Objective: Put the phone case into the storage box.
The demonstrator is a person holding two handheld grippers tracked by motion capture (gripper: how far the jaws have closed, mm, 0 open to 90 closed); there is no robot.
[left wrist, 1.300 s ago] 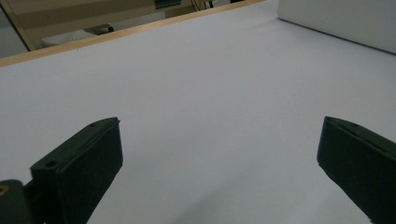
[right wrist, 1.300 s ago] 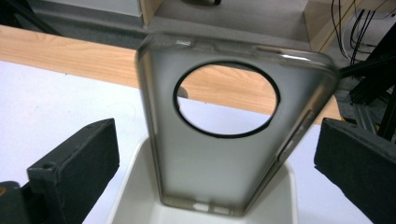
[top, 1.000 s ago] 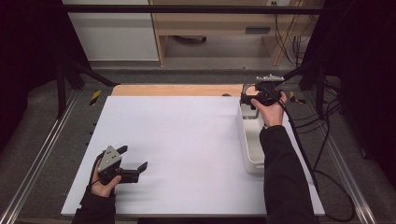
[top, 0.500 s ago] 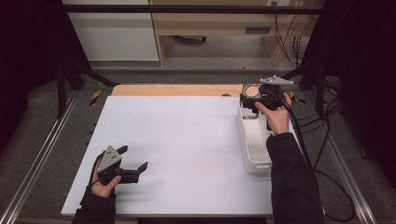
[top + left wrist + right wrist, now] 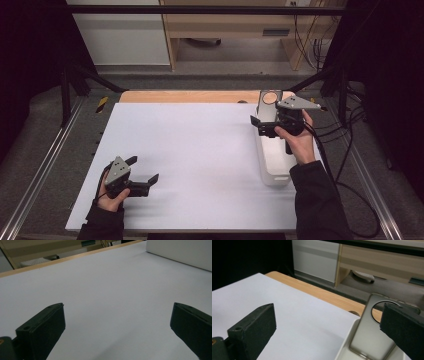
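Observation:
A long white tray point(image 5: 274, 165) lies on the right side of the white table top point(image 5: 200, 150). At the tray's far end a grey metal plate point(image 5: 269, 102) with a round hole leans upright. My right gripper point(image 5: 256, 126) hovers over the tray's far half, pointing left, open and holding nothing. In the right gripper view its jaws point(image 5: 329, 315) stand wide apart, with the metal plate point(image 5: 372, 335) and the tray rim point(image 5: 345, 342) just ahead at the right. My left gripper point(image 5: 144, 169) rests low at the front left, open and empty, and in the left gripper view point(image 5: 117, 312) the tray wall point(image 5: 180, 252) shows far off.
A wooden strip point(image 5: 190, 96) edges the table's far side. Metal rails point(image 5: 45, 165) run along both sides, and cables point(image 5: 345, 150) trail off at the right. Cabinets point(image 5: 120, 35) stand behind the table.
My right gripper has come a little nearer along the tray and to the left. The left gripper has stayed where it was.

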